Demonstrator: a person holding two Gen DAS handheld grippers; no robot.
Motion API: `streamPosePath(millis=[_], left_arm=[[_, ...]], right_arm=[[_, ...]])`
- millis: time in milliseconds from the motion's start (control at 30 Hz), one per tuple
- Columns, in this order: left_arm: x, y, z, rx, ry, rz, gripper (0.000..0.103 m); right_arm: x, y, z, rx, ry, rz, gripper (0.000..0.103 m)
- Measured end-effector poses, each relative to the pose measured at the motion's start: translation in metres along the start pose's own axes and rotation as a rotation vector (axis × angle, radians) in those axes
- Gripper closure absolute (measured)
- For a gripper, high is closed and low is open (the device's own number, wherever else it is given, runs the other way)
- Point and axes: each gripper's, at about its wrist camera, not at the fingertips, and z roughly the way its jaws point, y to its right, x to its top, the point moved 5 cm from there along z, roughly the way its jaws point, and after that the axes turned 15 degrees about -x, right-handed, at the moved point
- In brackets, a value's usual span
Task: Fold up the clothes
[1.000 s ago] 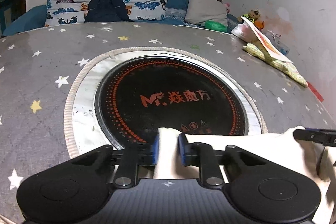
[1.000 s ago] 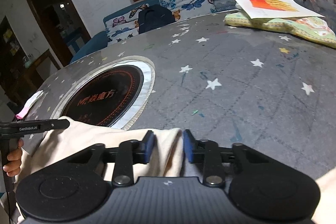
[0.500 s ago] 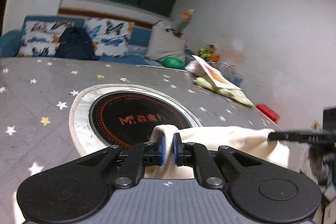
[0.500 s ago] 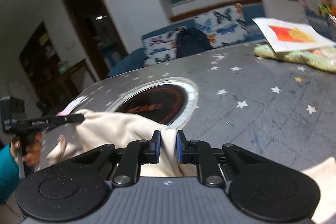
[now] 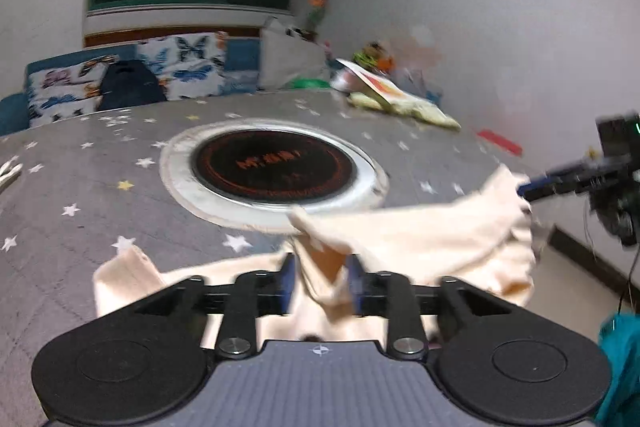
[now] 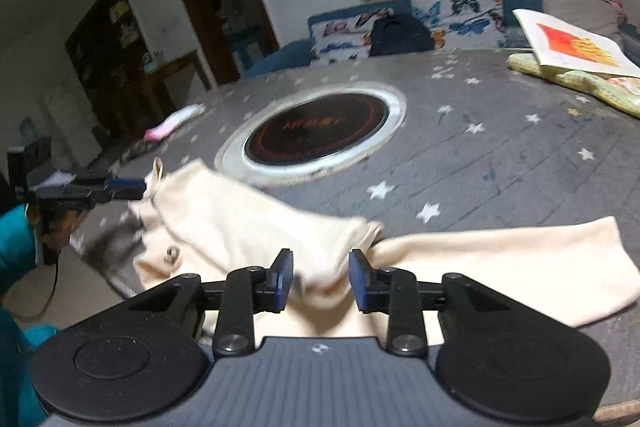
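Note:
A cream garment (image 5: 420,235) hangs bunched over the near edge of the grey star-patterned table (image 5: 100,195), and one sleeve (image 6: 520,267) lies flat to the right. My left gripper (image 5: 321,283) is opening. A loose fold of the cloth sags between its blue pads, and they no longer pinch it. My right gripper (image 6: 320,279) is opening too, with another fold slack between its pads. Each gripper shows in the other's view, at the garment's far corner: the right gripper (image 5: 532,187) and the left gripper (image 6: 132,183).
A round black hotplate (image 6: 320,135) with a metal rim is set in the table's middle. At the far right lies a green quilted pad with a printed sheet (image 6: 580,67) on it, at the far left a pink-and-white item (image 6: 172,121). A teal sleeve (image 6: 16,239) is at the left edge.
Both grippers, shut on the cream garment before, have pulled back from the hotplate and risen a little. Their jaws now stand apart and the cloth slackens between them.

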Motion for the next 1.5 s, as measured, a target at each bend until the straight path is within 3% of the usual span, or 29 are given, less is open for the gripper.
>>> streamPosePath(millis=[33,267,433,667,1000,1100,1133,1167,1233,1500], left_arm=[[0.002,-0.002,0.002,0.009,0.008,-0.022,0.055],[0.016,-0.021,0.041,0.031,-0.032,-0.17,0.052],[0.018,-0.018,0.055,0.024,-0.049,-0.174,0.052],[0.022,-0.009,0.044,0.0,-0.007,-0.174,0.048],[0.022,-0.018,0.062,0.01,-0.039,-0.235,0.046],[0.025,-0.016,0.072,0.007,-0.045,-0.2,0.058],[0.026,-0.015,0.075,0.006,-0.048,-0.186,0.075],[0.026,-0.015,0.078,0.009,-0.058,-0.173,0.085],[0.029,-0.016,0.081,0.016,-0.058,-0.164,0.092],[0.063,-0.026,0.075,0.055,0.02,-0.116,0.096]], right_arm=[[0.003,0.003,0.001,-0.013,0.007,0.022,0.066],[0.005,0.01,0.035,-0.089,-0.042,0.101,0.066],[0.004,0.007,0.045,-0.084,-0.057,0.094,0.067],[0.004,-0.002,0.044,-0.092,-0.053,0.054,0.085],[0.003,-0.002,0.046,-0.106,-0.067,0.062,0.083],[0.002,-0.003,0.049,-0.111,-0.078,0.047,0.084],[0.003,-0.005,0.049,-0.115,-0.076,0.034,0.085],[0.005,-0.006,0.049,-0.12,-0.073,0.018,0.088],[0.012,-0.008,0.049,-0.127,-0.062,-0.015,0.09],[0.07,-0.021,0.059,-0.14,0.043,-0.146,0.094]])
